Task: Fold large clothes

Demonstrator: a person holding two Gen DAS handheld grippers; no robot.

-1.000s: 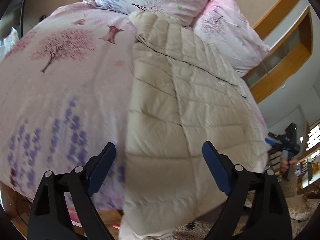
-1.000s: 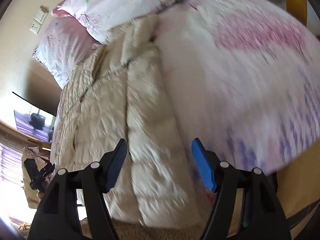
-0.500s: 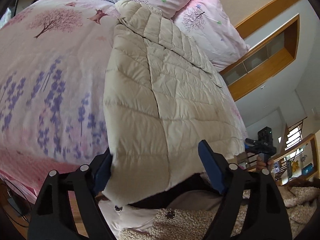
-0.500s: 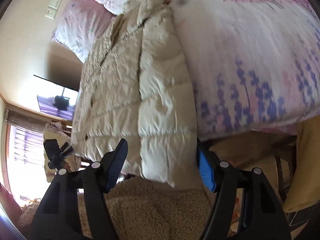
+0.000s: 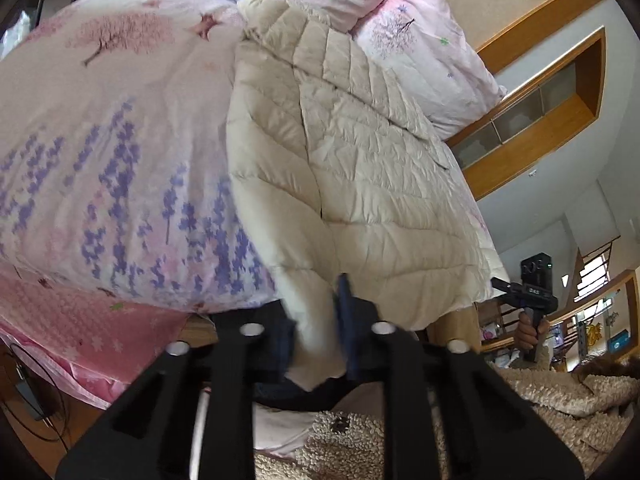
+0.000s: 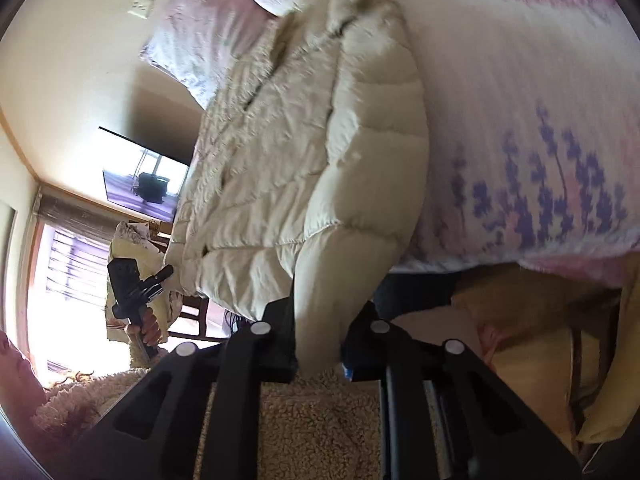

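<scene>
Two tongs clamped on the coat hem

Both tongs have just closed on the cream quilted coat (image 5: 360, 168), which lies lengthwise on the bed (image 5: 100, 152), collar toward the pillows (image 5: 424, 40). The left tongs (image 5: 316, 332) pinch one bottom corner, and the right tongs (image 6: 320, 344) pinch the other, where the hem overhangs the bed's edge. The puffy, slick fabric could slip from a shallow bite when lifted, and uneven pulling would skew the fold.
</scene>
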